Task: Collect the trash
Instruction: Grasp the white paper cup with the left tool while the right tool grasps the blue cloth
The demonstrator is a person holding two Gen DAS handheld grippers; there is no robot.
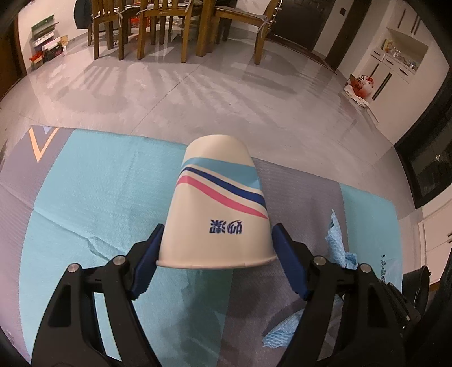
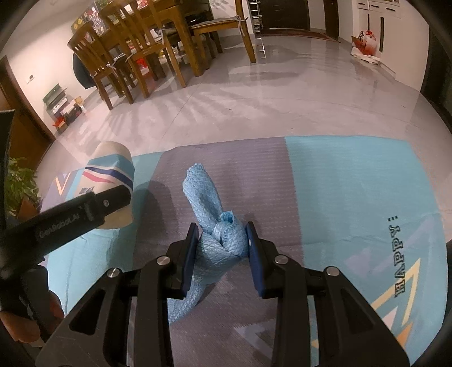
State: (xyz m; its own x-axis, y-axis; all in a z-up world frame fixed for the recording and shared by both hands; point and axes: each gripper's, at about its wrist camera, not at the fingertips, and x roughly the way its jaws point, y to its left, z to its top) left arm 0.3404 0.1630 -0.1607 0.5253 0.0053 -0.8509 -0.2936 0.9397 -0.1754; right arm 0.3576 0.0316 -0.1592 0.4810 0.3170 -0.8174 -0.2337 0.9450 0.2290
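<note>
My left gripper (image 1: 217, 245) is shut on a white paper cup (image 1: 219, 203) with blue and pink stripes, held by its rim end with its base pointing away, above the mat. The cup also shows in the right wrist view (image 2: 113, 175), with the left gripper's finger (image 2: 84, 209) across it. My right gripper (image 2: 221, 245) is shut on a crumpled blue paper towel (image 2: 212, 225); one end sticks up ahead of the fingers and the other trails down onto the mat. The towel shows at the right in the left wrist view (image 1: 337, 240).
A teal and grey play mat (image 2: 353, 183) with "HAPPY" printed on it covers the floor. Beyond it is glossy tile floor (image 1: 197, 93), a wooden dining table with chairs (image 1: 158, 25), white cabinets (image 1: 395, 65) and a potted plant (image 2: 17, 183) at left.
</note>
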